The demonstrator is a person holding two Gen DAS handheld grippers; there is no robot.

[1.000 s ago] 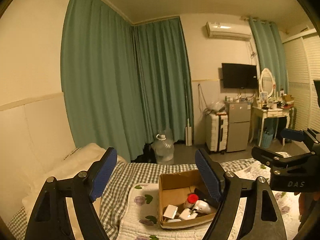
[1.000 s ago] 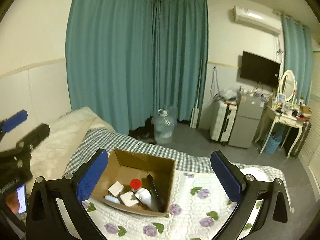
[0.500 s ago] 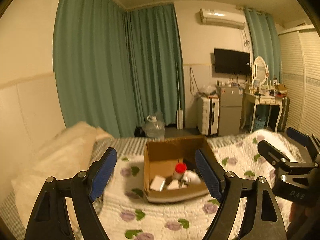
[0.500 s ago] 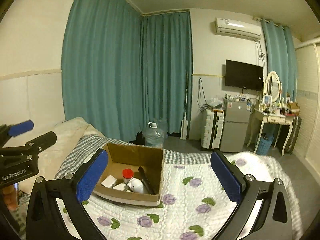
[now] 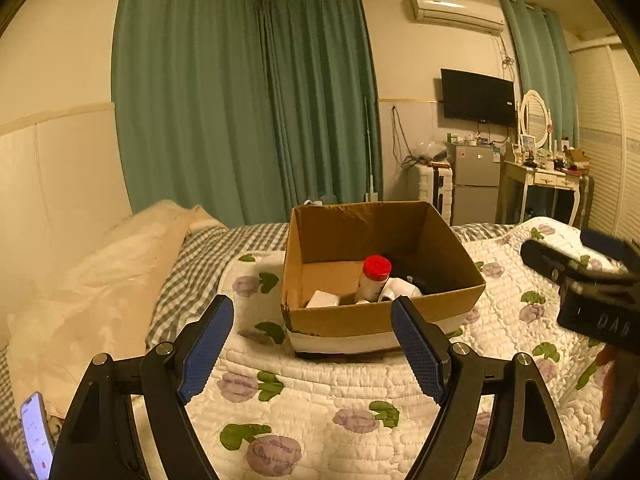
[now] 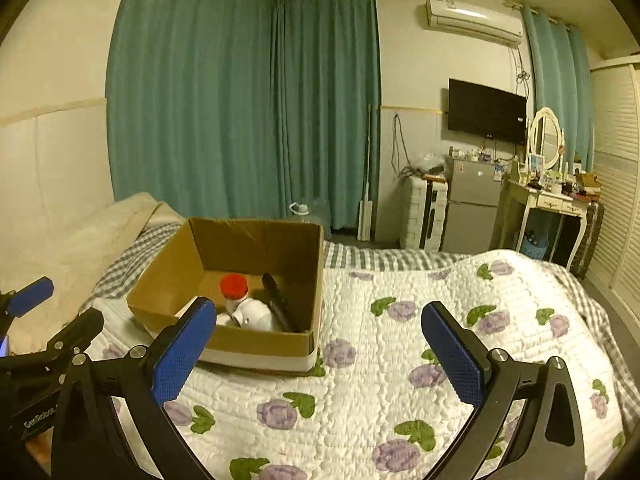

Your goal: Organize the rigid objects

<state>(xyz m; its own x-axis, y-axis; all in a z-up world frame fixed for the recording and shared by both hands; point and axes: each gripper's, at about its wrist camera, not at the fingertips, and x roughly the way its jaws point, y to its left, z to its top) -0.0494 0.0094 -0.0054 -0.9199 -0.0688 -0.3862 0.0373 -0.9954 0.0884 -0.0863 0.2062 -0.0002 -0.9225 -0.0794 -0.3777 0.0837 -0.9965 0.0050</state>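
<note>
Before both grippers, cardboard box (image 5: 380, 318) now nearer.

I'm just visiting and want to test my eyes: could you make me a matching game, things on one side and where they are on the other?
Things:
1. red-capped bottle
2. cardboard box
3. phone
4. television

Places:
A. on the wall
B. on the flowered quilt
C. inside the box
D. at the bed's edge, lower left of the left wrist view

Pairs: 1-C, 2-B, 3-D, 4-A
</note>
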